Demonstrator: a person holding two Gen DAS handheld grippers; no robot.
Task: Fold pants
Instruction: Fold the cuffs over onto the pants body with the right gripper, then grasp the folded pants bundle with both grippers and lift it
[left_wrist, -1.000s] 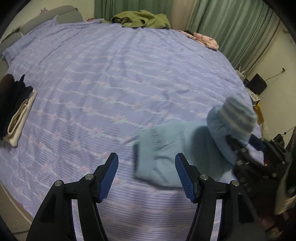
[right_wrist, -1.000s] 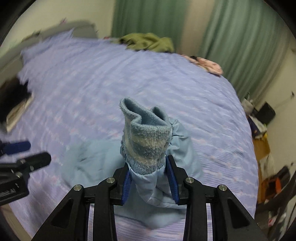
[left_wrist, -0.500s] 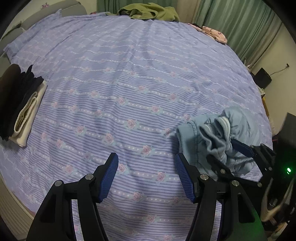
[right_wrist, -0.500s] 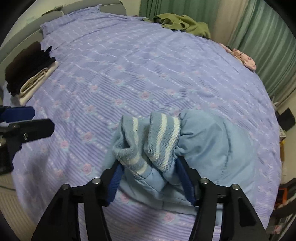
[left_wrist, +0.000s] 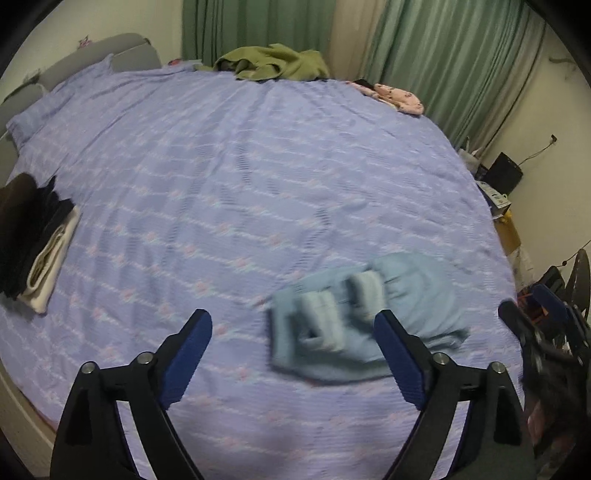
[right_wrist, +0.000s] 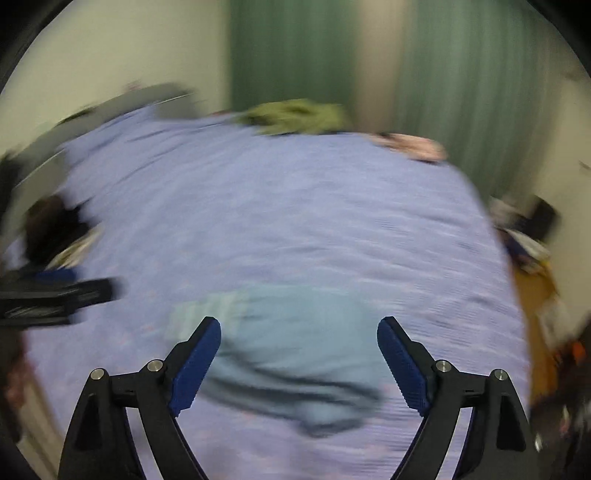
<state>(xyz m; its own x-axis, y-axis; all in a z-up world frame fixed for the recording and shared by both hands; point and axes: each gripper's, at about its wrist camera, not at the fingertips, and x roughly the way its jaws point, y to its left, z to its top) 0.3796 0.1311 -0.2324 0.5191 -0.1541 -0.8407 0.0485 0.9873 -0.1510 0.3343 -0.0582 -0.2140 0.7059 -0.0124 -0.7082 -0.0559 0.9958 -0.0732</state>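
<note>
The light blue pants (left_wrist: 365, 314) lie bunched and folded on the purple bedspread (left_wrist: 240, 166), with the striped cuffs on top. My left gripper (left_wrist: 293, 354) is open and empty, just in front of the pants. My right gripper (right_wrist: 299, 354) is open and empty, above the pants (right_wrist: 291, 354) in its blurred view. The right gripper shows at the right edge of the left wrist view (left_wrist: 532, 314). The left gripper shows at the left edge of the right wrist view (right_wrist: 55, 299).
A stack of folded dark and cream clothes (left_wrist: 33, 236) lies at the bed's left edge. A green garment (left_wrist: 273, 66) and a pink one (left_wrist: 399, 98) lie at the far edge, by green curtains. Clutter stands on the floor at the right (left_wrist: 506, 206).
My right gripper has opened and let go of the pants' striped cuffs, then pulled back. The pants now lie on the bed. The left gripper stayed open.
</note>
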